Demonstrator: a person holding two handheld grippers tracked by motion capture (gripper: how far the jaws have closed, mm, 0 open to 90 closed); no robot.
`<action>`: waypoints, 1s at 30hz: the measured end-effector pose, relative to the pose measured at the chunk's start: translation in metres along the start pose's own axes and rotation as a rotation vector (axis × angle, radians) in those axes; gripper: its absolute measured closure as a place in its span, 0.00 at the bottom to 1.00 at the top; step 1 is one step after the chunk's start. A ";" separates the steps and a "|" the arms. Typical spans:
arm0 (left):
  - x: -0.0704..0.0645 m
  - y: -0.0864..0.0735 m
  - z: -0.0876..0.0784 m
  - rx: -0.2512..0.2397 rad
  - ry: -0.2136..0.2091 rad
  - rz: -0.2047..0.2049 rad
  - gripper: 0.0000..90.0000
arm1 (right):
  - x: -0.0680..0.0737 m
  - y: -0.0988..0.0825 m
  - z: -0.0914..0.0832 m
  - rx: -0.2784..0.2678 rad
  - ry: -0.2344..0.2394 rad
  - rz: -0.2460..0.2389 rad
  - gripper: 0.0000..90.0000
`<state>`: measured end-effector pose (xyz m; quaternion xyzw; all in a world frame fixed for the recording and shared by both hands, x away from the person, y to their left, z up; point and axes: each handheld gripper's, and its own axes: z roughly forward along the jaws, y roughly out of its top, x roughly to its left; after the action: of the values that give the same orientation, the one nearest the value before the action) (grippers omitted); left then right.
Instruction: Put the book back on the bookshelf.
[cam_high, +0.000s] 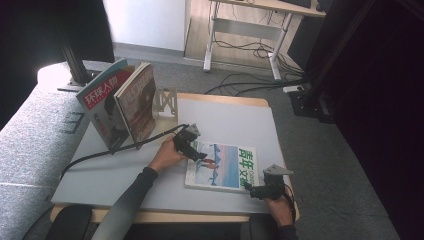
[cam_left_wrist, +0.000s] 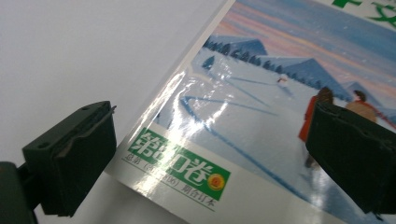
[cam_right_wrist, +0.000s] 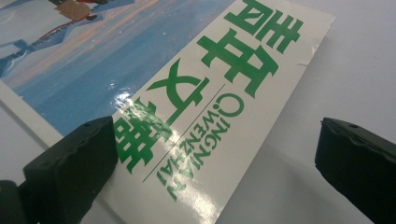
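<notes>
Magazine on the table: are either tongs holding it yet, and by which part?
Nothing is held. Both tongs are open: the left tongs straddle the magazine at its bottom-label end, the right tongs at its green-title end.

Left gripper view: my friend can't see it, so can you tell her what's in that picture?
A glossy magazine with a snowy mountain scene lies flat on a white table. The left tool is open over its corner, one black jaw over the table and one over the cover, where two small figures walk.

Bright window light falls from the far left; white glare streaks the glossy magazine (cam_left_wrist: 261, 121) cover, and the right side is dark.
</notes>
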<state>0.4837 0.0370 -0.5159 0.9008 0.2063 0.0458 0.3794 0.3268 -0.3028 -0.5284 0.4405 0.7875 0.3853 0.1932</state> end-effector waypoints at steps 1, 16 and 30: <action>0.001 0.000 0.001 0.003 -0.002 0.000 0.02 | 0.000 0.000 -0.001 0.001 0.000 -0.001 0.00; 0.006 -0.003 0.008 -0.007 -0.039 -0.026 0.00 | 0.012 -0.001 -0.004 0.018 0.032 -0.041 0.00; 0.006 -0.003 0.006 0.017 -0.043 -0.040 0.01 | 0.011 -0.004 -0.002 0.044 0.042 -0.055 0.00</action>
<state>0.4897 0.0370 -0.5226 0.9004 0.2163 0.0174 0.3771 0.3177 -0.2957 -0.5302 0.4146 0.8115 0.3715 0.1775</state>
